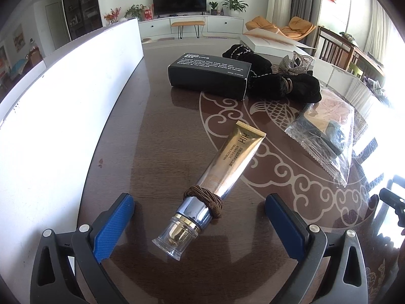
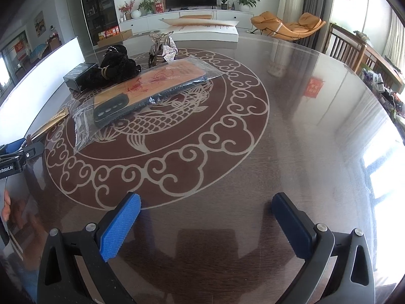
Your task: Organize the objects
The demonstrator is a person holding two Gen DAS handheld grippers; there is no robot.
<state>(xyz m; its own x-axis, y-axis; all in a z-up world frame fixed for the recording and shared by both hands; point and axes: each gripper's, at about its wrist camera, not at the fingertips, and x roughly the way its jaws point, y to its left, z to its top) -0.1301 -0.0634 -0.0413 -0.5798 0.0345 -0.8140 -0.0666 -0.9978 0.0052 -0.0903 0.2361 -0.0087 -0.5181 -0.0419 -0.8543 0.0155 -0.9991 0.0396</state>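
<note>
A gold tube (image 1: 227, 167) with a clear cap lies on the dark table, a brown hair tie (image 1: 205, 200) wrapped round it near the cap. My left gripper (image 1: 200, 210) is open, its blue pads on either side of the tube's cap end, not touching it. Behind lie a black box (image 1: 210, 73), black cloth items (image 1: 278, 81) and a phone case in a clear bag (image 1: 326, 131). My right gripper (image 2: 206, 210) is open and empty over bare table. The bagged phone case (image 2: 149, 88), black box (image 2: 78, 76) and tube's end (image 2: 54, 121) show in the right wrist view.
A long white box (image 1: 63, 101) stands along the table's left side. A hair clip with a silver bow (image 1: 296, 63) and a white flat box (image 1: 268, 40) lie at the back. The left gripper's body (image 2: 15, 154) shows at the right view's left edge.
</note>
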